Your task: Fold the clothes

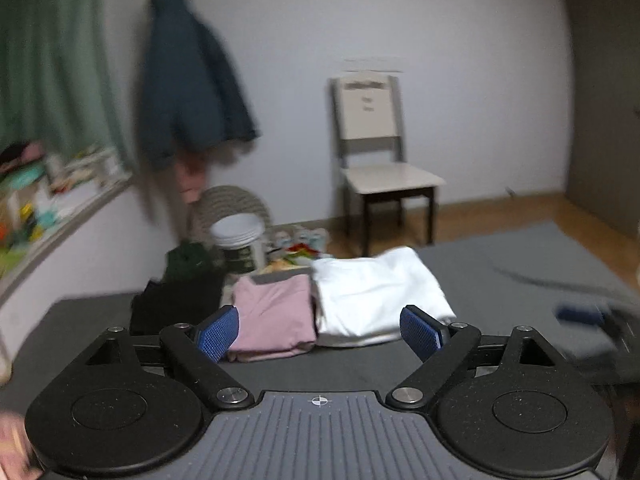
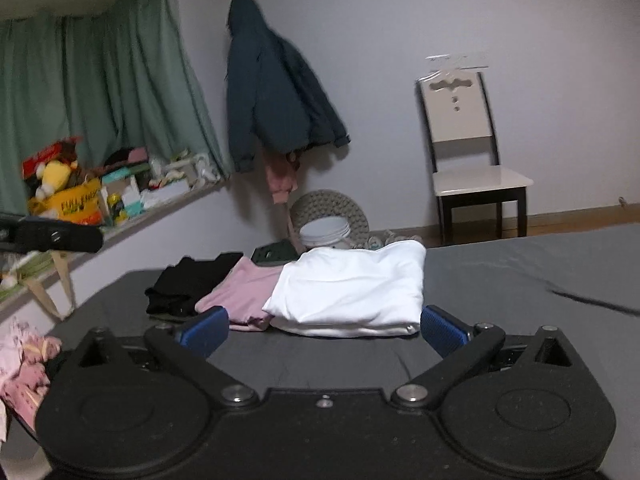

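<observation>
On the grey bed (image 2: pixel 520 280), three folded garments lie in a row.
Our left tongs (image 1: pixel 320 334) and right tongs (image 2: pixel 324 330) gape wide, empty; white garment (image 2: pixel 352 292) just ahead, pink (image 2: pixel 244 292) and black (image 2: pixel 192 284) leftward.

Background furnishings: a dark jacket (image 2: pixel 276 96) hangs on the white wall beside green curtains (image 2: pixel 100 92); a pale-seated chair (image 2: pixel 472 160) stands against the wall; a white bucket (image 2: pixel 325 234), possibly plastic, sits on the floor; the windowsill (image 2: pixel 168 204) carries assorted clutter.

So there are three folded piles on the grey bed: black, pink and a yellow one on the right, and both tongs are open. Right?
Nearly. The right-hand pile is white, not yellow, as the right wrist view shows. The black and pink piles and the open tongs are as you said.
</observation>
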The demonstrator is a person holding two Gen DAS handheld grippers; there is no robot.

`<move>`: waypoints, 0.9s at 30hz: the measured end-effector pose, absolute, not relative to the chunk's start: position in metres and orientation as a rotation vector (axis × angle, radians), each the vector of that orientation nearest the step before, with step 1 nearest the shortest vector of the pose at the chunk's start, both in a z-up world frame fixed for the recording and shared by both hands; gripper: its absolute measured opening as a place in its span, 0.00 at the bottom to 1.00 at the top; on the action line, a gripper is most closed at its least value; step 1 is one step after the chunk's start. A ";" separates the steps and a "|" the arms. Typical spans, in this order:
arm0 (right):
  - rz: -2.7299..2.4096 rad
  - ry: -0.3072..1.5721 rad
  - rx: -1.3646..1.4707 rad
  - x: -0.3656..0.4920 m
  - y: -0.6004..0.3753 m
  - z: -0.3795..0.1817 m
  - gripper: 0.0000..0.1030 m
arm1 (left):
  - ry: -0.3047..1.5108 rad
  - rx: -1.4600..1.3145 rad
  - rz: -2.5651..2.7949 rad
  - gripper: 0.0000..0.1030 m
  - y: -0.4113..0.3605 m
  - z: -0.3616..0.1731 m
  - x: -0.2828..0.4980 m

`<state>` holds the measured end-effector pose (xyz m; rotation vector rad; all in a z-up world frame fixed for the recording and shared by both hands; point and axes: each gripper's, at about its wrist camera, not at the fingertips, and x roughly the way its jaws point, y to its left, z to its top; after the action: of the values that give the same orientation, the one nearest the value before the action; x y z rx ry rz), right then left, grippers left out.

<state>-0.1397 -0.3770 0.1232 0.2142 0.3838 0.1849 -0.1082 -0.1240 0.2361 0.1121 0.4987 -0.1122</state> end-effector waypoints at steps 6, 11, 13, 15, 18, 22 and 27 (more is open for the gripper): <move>0.108 0.400 0.182 -0.153 -0.379 0.113 1.00 | 0.592 0.002 0.013 0.86 -0.137 0.206 -0.086; 0.012 0.359 0.129 -0.153 -0.363 0.112 1.00 | 0.577 0.007 0.050 0.86 -0.148 0.180 -0.083; 0.002 0.370 0.100 -0.150 -0.357 0.107 1.00 | 0.574 0.005 0.072 0.88 -0.152 0.168 -0.084; 0.002 0.412 0.066 -0.144 -0.350 0.100 1.00 | 0.596 -0.010 0.078 0.95 -0.151 0.160 -0.082; 0.012 0.454 0.007 -0.142 -0.338 0.095 1.00 | 0.654 -0.018 0.074 0.95 -0.149 0.156 -0.074; 0.016 0.434 -0.007 -0.149 -0.330 0.104 1.00 | 0.671 0.036 0.069 0.95 -0.154 0.161 -0.076; 0.012 0.444 0.042 -0.154 -0.331 0.117 1.00 | 0.661 0.086 0.067 0.95 -0.158 0.171 -0.085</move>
<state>-0.1541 -0.3310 0.1174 0.0415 0.4444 0.0121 -0.0854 -0.1580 0.1714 0.0860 0.6605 0.0670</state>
